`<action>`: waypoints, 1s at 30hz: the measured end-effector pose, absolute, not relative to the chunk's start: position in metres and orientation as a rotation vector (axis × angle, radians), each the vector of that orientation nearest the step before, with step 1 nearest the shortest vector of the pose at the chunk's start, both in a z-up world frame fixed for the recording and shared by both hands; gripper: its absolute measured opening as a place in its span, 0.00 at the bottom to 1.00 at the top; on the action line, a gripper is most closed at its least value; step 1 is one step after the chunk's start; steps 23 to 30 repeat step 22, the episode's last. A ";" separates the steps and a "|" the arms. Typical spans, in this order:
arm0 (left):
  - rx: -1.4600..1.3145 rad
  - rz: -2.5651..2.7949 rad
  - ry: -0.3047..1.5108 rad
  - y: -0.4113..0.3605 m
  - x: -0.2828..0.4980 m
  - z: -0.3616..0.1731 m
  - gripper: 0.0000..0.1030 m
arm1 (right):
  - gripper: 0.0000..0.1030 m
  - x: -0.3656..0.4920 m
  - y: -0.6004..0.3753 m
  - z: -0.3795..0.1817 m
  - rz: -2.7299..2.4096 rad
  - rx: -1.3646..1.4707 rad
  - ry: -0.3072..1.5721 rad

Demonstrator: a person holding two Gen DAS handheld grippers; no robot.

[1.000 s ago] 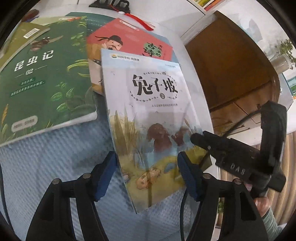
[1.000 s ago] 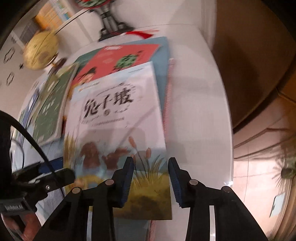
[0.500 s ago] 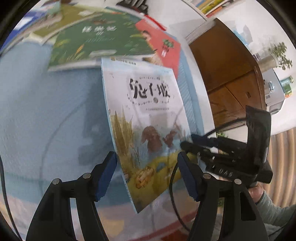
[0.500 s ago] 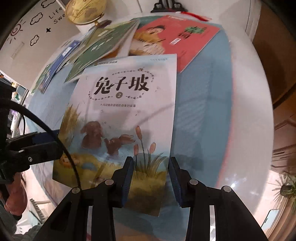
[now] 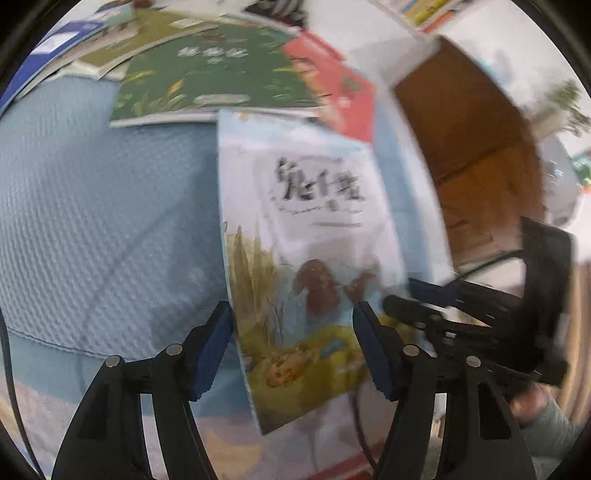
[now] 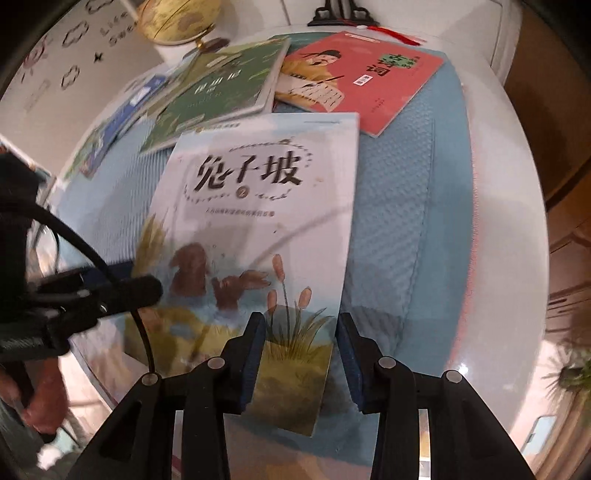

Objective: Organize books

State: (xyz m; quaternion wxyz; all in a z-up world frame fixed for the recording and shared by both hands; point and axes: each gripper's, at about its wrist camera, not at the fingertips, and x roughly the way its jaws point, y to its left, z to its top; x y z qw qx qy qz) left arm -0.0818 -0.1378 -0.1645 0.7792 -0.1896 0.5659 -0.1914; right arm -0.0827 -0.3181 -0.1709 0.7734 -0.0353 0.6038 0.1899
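Note:
A pale book with a rabbit picture is held up in the air above the blue tablecloth. It also shows in the right wrist view. My left gripper is shut on its lower edge, and my right gripper is shut on the lower right corner. A green book and a red book lie flat at the far side of the table. The left wrist view is blurred.
A globe and a black stand are at the back of the table. More books lie fanned at the far left. A brown wooden cabinet stands beyond the table's right edge.
The rabbit book has been lifted off the pile and drawn towards me, held by both grippers. The green and red books now lie farther back.

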 end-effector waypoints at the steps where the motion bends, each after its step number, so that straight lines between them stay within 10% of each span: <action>1: -0.435 -0.458 1.212 -0.138 -0.084 -0.159 0.61 | 0.38 -0.086 -0.324 -0.171 0.413 -0.065 1.315; 4: -0.564 -0.621 1.185 -0.135 -0.094 -0.145 0.61 | 0.38 -0.093 -0.342 -0.176 0.437 0.018 1.338; 12: -0.668 -0.494 1.207 -0.121 -0.078 -0.183 0.09 | 0.39 -0.089 -0.342 -0.177 0.434 0.056 1.338; 30: -0.723 -0.509 1.254 -0.156 -0.075 -0.194 0.09 | 0.41 -0.088 -0.363 -0.171 0.477 0.186 1.351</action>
